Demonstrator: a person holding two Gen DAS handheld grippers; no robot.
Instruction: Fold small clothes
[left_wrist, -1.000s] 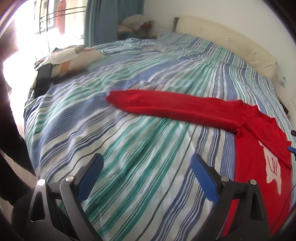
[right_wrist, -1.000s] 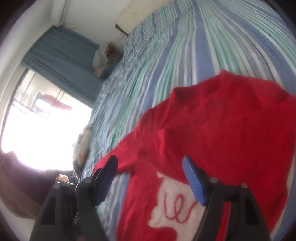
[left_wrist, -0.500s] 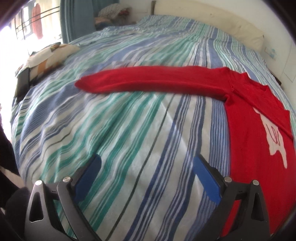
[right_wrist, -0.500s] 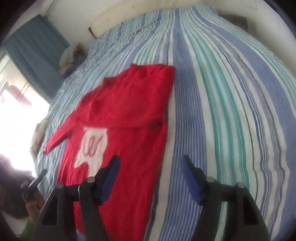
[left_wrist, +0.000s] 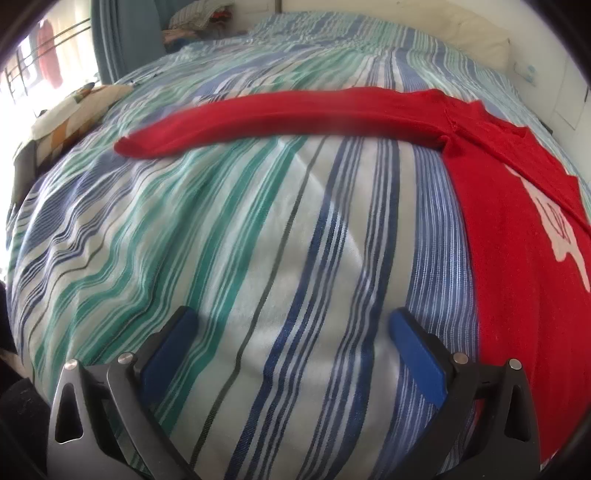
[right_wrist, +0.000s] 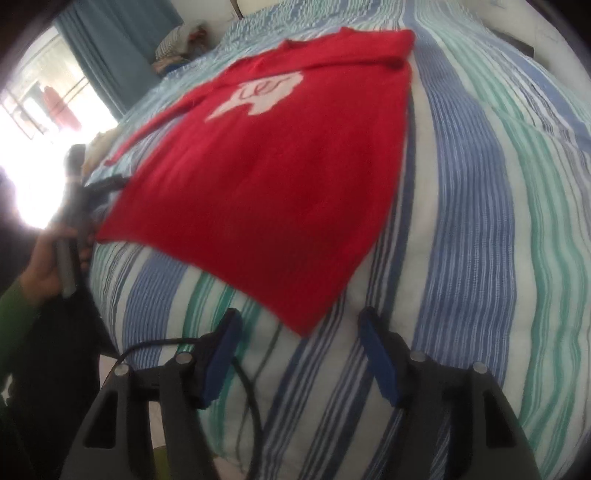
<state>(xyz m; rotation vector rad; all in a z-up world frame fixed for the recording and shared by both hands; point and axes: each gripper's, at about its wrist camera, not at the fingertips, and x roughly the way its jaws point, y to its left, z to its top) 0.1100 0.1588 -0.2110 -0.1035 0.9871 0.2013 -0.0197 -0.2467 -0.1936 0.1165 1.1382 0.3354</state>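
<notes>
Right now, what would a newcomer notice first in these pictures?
A red sweater lies flat on the striped bedsheet, with a white design on its chest. One long sleeve stretches out sideways toward the window side. Both grippers hang above the bed, holding nothing.

Fuzzy matt knit sweater (right_wrist: 280, 173) on smooth striped woven bedsheet (left_wrist: 258, 258); tongs' pads (left_wrist: 417, 354) matt blue.

There is one red sweater (right_wrist: 273, 177) with one white motif (right_wrist: 264, 94) and one outstretched sleeve (left_wrist: 280, 118); one striped bed (left_wrist: 258, 240); one patterned pillow (left_wrist: 77, 110); one blue curtain (right_wrist: 110, 51); two grippers, the left gripper (left_wrist: 291, 325) and the right gripper (right_wrist: 299, 325); one hand (right_wrist: 48, 266).
</notes>
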